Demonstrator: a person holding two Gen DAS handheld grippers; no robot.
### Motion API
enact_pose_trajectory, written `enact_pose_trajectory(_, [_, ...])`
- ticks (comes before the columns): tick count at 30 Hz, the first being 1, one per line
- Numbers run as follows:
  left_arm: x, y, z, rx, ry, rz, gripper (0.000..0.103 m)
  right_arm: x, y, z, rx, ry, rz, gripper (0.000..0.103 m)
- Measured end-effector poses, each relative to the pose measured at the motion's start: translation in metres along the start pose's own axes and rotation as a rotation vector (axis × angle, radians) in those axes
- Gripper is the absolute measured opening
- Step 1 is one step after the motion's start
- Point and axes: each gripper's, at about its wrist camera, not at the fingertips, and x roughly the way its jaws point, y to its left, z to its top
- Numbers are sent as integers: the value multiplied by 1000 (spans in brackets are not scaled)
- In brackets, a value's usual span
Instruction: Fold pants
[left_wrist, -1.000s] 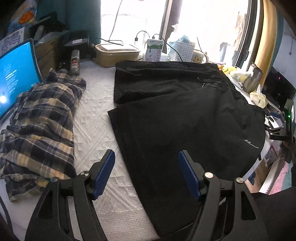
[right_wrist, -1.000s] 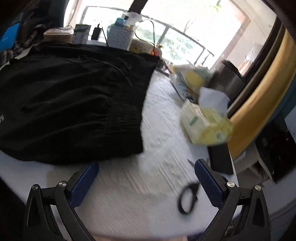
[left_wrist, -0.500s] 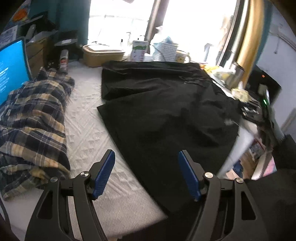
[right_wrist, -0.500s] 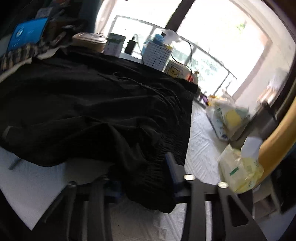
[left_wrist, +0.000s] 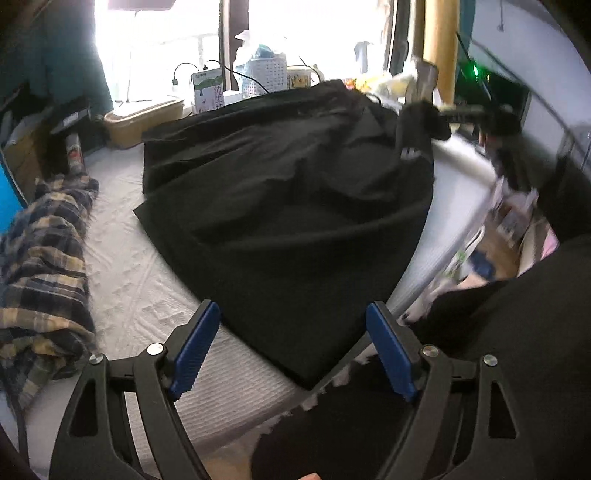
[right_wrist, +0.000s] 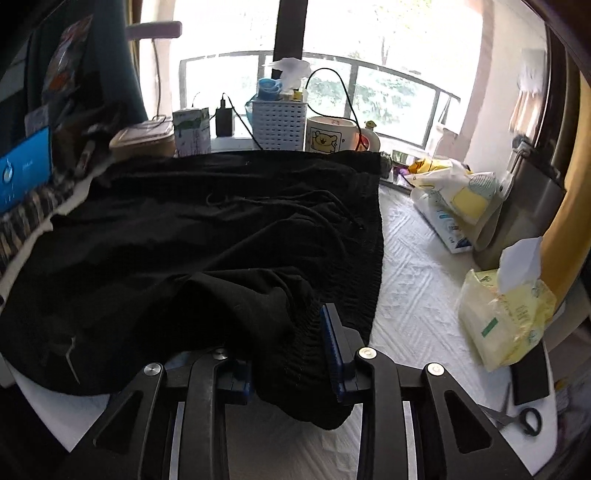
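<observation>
Black pants (right_wrist: 192, 236) bunch in the right tongs (right_wrist: 291, 354), clamped on the waistband corner, probably to lift it for folding. The left tongs (left_wrist: 291, 347) have just spread apart, empty, over the hem.

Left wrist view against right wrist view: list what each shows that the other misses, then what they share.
Only the left wrist view shows the left gripper, open above the near end of the pants with nothing between its jaws, and the plaid shirt in full. Only the right wrist view shows the right gripper, which has just been closing and is now clamped on bunched waistband, plus the tissue pack and scissors. Both show the black pants, the white basket and the window sill.
</observation>
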Motion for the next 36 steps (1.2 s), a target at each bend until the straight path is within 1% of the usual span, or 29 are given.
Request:
enact_pose_trajectory(2, [4, -2, -2, 30, 8, 31, 82, 2, 3, 2, -3, -1, 5, 31])
enact_pose_trajectory(6, [6, -7, 0, 51, -10, 51, 81, 4, 6, 6, -4, -6, 16, 31])
enact_pose_trajectory(7, [6, -8, 1, 60, -14, 54, 80, 3, 7, 7, -6, -10, 17, 31])
enact_pose_trajectory(8, [7, -8, 2, 57, -16, 44, 67, 3, 7, 8, -8, -12, 17, 31])
enact_pose_trajectory(9, [9, -6, 4, 46, -16, 12, 58, 3, 7, 9, -10, -12, 18, 31])
enact_pose_trajectory(10, [9, -4, 6, 31, -19, -14, 45, 3, 7, 10, -11, -13, 18, 31])
enact_pose_trajectory(11, [10, -1, 8, 21, -21, -5, 33, 4, 6, 10, -12, -13, 20, 31])
enact_pose_trajectory(12, [12, 1, 10, 12, -23, -6, 27, 4, 7, 10, -14, -12, 22, 31])
enact_pose_trajectory(13, [13, 3, 11, 0, -30, -15, 18, 4, 7, 10, -15, -14, 22, 31])
enact_pose_trajectory(14, [14, 7, 11, -15, -38, -7, 8, 4, 6, 9, -14, -14, 23, 31])
enact_pose_trajectory(15, [15, 10, 12, -28, -44, 0, 5, 4, 6, 8, -13, -15, 26, 31])
enact_pose_trajectory(18, [16, 24, 15, -88, -58, 39, 3, 3, 5, 6, -1, -19, 34, 31])
enact_pose_trajectory(21, [14, 44, 20, -170, -76, 48, 3, 2, 5, 3, 16, -22, 53, 30])
enact_pose_trajectory(24, [4, 61, 25, -215, -107, 56, 2, -3, 9, -1, 24, -24, 71, 27])
enact_pose_trajectory(25, [-1, 66, 27, -230, -119, 52, 2, -7, 11, -4, 19, -31, 77, 24])
enact_pose_trajectory(26, [-8, 70, 29, -242, -133, 40, 2, -11, 14, -5, 13, -39, 79, 17])
enact_pose_trajectory(27, [-16, 72, 32, -247, -160, 31, 2, -18, 17, -8, 6, -51, 78, 12])
enact_pose_trajectory(29, [-34, 72, 39, -239, -199, 19, 2, -30, 19, -13, 9, -72, 61, 11])
enact_pose_trajectory(36, [-74, 55, 53, -194, -295, 32, 2, -86, 31, -32, -3, -123, 17, 8])
